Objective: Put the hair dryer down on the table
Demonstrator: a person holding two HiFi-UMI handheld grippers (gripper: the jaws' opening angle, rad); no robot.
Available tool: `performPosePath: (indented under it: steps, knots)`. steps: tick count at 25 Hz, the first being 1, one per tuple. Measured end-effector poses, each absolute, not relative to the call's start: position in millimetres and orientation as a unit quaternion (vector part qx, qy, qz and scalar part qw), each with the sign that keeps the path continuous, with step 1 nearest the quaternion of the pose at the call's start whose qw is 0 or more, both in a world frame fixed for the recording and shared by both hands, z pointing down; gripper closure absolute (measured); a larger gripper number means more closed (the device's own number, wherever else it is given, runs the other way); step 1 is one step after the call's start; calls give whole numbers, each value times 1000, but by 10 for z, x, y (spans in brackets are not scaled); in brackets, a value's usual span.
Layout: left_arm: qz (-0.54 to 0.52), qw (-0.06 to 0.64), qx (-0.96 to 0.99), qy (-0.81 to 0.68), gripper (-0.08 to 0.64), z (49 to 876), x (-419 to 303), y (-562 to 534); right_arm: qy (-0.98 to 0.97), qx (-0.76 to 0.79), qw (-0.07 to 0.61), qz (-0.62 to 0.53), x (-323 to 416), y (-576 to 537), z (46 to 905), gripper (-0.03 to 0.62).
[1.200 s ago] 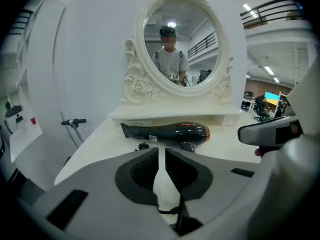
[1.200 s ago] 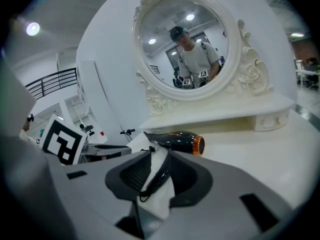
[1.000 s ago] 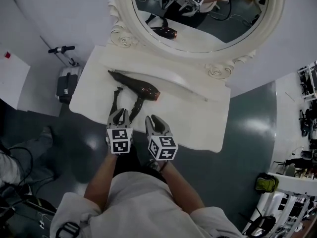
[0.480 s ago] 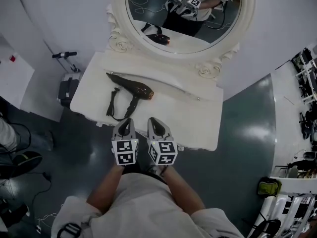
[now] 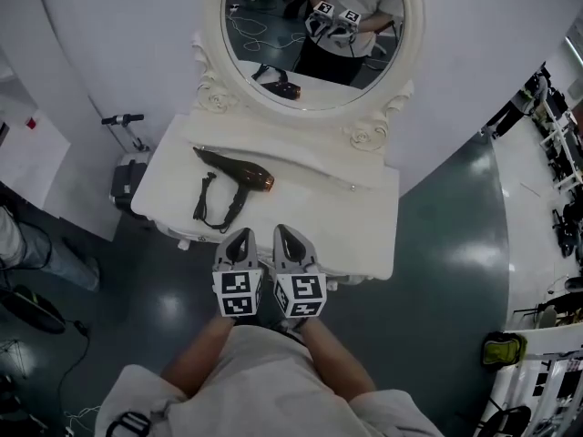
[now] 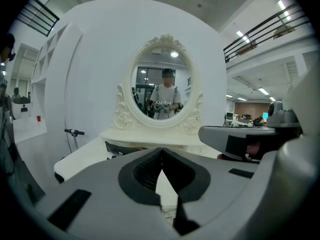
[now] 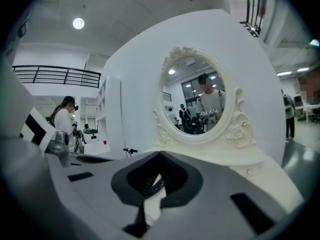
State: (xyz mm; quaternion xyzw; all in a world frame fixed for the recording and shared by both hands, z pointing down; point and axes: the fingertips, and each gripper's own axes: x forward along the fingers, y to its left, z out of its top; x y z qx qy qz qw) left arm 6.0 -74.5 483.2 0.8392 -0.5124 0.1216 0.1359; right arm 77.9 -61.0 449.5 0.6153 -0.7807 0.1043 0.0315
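Lying on the table: hair dryer (image 5: 239, 168) — dark body with an orange-tinted end toward the right, its narrow end pointing to the table's left, its handle angled toward the person.
Cord: black cord (image 5: 205, 203) looped on the tabletop just beside the handle, near the front-left edge.
Table: white dressing table (image 5: 351, 230) with an oval mirror (image 5: 369, 135) in a carved frame standing at its back.
Left hand: left gripper (image 5: 241, 236) has its jaws pressed together with nothing between them; it is held over the table's near edge, apart from the hair dryer.
Right hand: right gripper (image 5: 284, 233) has its jaws likewise closed and empty — it sits just beside the left one, the two nearly parallel.
Reflection: the glass shows the person, both grippers and the hair dryer.
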Motion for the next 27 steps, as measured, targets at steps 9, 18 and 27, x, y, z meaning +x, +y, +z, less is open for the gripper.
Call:
performPosePath:
  steps: [9, 18, 27]
  knots:
    - [95, 132, 848, -504, 552, 4676, 247, -380, -765, 639, 24, 75, 1012, -188, 4310, 577]
    - [102, 125, 859, -485, 552, 4655, 557, -166, -750, 658, 23, 62, 1310, 43, 4259, 577]
    - [125, 119, 869, -465, 552, 4687, 660, 9, -735, 674, 19, 66, 1407, 215, 4264, 577]
